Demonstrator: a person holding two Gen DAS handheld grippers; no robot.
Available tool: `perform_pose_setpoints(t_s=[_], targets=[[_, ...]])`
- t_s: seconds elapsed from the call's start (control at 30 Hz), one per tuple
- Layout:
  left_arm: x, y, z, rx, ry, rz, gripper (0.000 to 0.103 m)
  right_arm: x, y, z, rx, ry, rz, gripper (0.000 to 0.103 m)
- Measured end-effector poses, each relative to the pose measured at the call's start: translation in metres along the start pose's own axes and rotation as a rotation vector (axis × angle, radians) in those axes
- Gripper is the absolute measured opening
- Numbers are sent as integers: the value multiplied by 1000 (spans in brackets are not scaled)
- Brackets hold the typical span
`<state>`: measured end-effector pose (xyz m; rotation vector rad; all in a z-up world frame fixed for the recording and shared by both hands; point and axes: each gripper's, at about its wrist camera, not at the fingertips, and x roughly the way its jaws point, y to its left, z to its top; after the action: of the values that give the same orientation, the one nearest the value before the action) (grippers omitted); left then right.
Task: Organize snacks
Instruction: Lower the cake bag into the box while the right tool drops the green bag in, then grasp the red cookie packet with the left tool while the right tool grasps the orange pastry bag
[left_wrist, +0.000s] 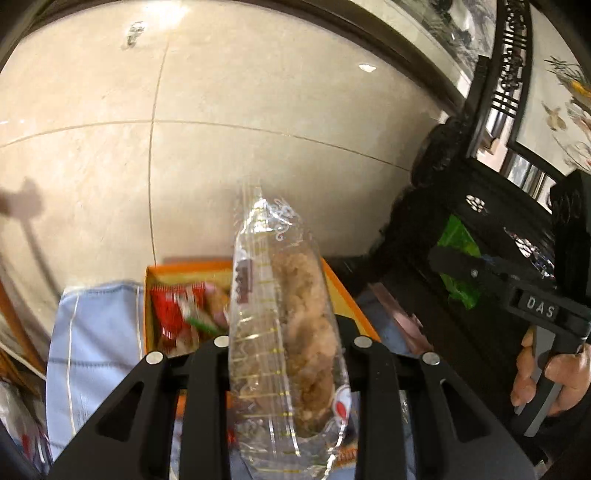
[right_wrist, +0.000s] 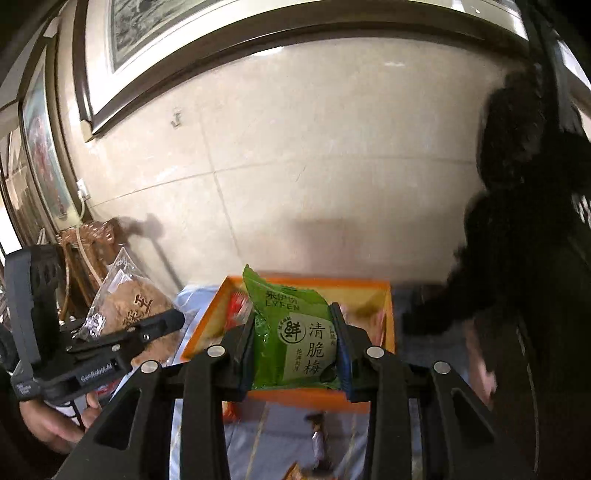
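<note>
Left gripper (left_wrist: 284, 354): jaws narrowed onto a clear pack (left_wrist: 284, 314), pinching it at both flat sides; the pack is held above the box.
Clear pack, axis: long axis runs away from the camera, crimped end (left_wrist: 258, 206) farthest, near end cut off by the lower frame edge.
Clear pack, look: transparent film with yellow tick marks and white scrollwork; a brown, crumbly pastry inside; a red-and-white emblem near the bottom.
Box (left_wrist: 343, 288): orange, open-topped, on a pale blue cloth (left_wrist: 96, 332) below both grippers; red and pink wrappers inside, blurred.
Right gripper (right_wrist: 295, 336): jaws clamped on a green pouch (right_wrist: 295, 332), pads pressing its left and right edges.
Green pouch, axis: upright in the wrist view, serrated top edge pointing away and slightly left; printed face toward the camera.
Green pouch, look: glossy green, "LYFEN" and Chinese characters in dark print, round seal at left.
Hard to make out: dark furniture (right_wrist: 535, 258) at right is blurred; small items on the cloth under the right gripper are unreadable.
</note>
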<state>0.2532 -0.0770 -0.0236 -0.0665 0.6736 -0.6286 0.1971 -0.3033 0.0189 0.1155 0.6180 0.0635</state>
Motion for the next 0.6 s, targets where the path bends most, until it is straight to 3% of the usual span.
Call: perform_pose_setpoints(t_s=[0.1,0.17,0.2,0.33,0.6], targets=[[35,9,20,-1,29,14,29,34,-12,20,6,26,15,41],[65,20,24,-27,70,54,72,62,-24,19,9,93,-52,74],[74,30,20,-60,69,107,96,67,-27,15,12,102,-73,76],[76,63,-15,-128,103,122,97,73,-41,-27,5,142,-92,84],[60,80,-135,-62,225,192,97,68,-28,-170,82,321,-56,90]])
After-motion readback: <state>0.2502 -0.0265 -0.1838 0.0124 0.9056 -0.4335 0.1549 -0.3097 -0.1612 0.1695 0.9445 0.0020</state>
